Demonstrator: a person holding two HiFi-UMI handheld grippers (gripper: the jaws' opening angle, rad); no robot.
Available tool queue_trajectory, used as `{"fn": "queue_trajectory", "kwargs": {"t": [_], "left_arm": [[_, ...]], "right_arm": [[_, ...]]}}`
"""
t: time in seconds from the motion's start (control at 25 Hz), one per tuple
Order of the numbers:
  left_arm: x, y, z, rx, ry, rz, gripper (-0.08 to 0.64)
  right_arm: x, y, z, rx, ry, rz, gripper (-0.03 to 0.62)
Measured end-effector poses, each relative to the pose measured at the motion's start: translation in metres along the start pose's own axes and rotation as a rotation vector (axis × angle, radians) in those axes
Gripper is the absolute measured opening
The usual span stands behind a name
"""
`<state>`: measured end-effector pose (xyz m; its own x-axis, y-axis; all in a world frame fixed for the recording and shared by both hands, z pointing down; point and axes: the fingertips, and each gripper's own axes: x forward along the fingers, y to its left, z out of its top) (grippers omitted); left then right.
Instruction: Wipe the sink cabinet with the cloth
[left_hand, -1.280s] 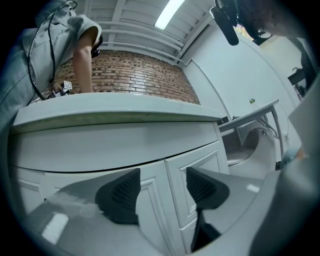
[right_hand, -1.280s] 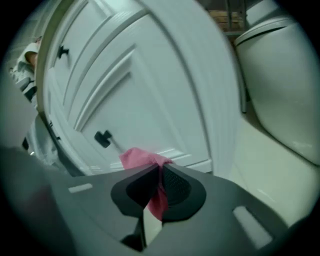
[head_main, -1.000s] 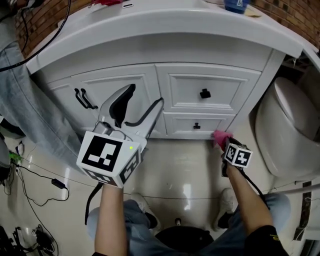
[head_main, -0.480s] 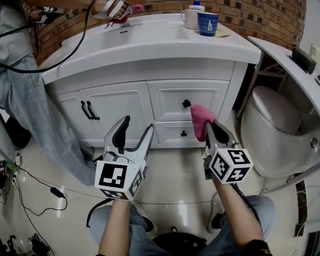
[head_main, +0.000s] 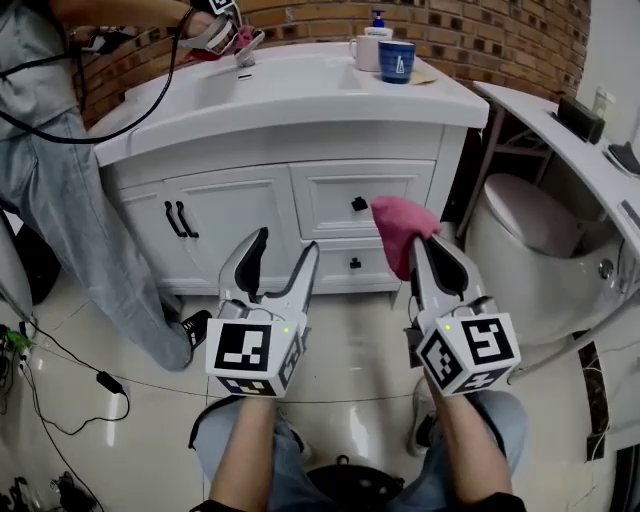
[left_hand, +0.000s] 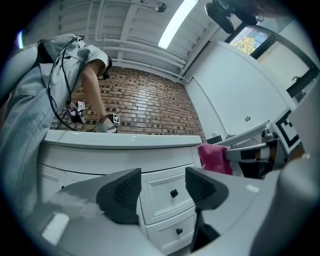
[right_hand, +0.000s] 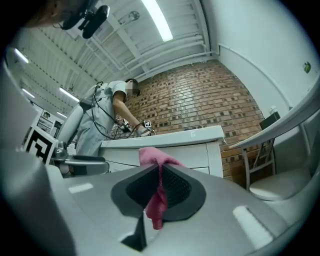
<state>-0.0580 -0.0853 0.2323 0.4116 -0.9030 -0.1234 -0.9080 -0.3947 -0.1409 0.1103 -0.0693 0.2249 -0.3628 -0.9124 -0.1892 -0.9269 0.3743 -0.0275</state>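
Pink cloth (head_main: 398, 228) pinched in right gripper (head_main: 425, 245), jaws clamped on it, held in front of the sink cabinet (head_main: 390, 135) drawers; contact with cabinet unclear. Left gripper (head_main: 282, 262) jaws apart, nothing between, facing cabinet front. Blue mug (head_main: 397, 62) on cabinet top.

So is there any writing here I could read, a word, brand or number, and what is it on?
No text can be read anywhere.
The blue mug: a white mark, too small to read.
Cubes on the left tool and right tool: black-and-white square patterns, not letters.
The pink cloth in the right tool: no print.
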Motion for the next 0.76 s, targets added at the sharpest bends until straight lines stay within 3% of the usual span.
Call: {"fn": "queue_trajectory", "kwargs": {"t": [0.24,0.4,0.56,0.76], "left_arm": [[-0.009,0.000,0.010,-0.028,-0.011,0.028,0.278],[-0.018,0.004,0.001,-0.083,-0.003,0.040,0.278],[-0.020,0.006,0.005,-0.083,-0.016,0.034,0.278],[-0.026,-0.003,0.009,-0.091,-0.039,-0.036,0.278]], "right_arm": [[-0.008,0.021,0.028,-0.117,-0.056,-0.003,0.026],[-0.010,0.023,0.019,-0.101,-0.042,-0.032,0.026],[-0.012,0.027,0.007,-0.108,-0.015,-0.036,0.026],[-0.014,0.035,-0.005,-0.092,0.011,-0.025,0.026]]}}
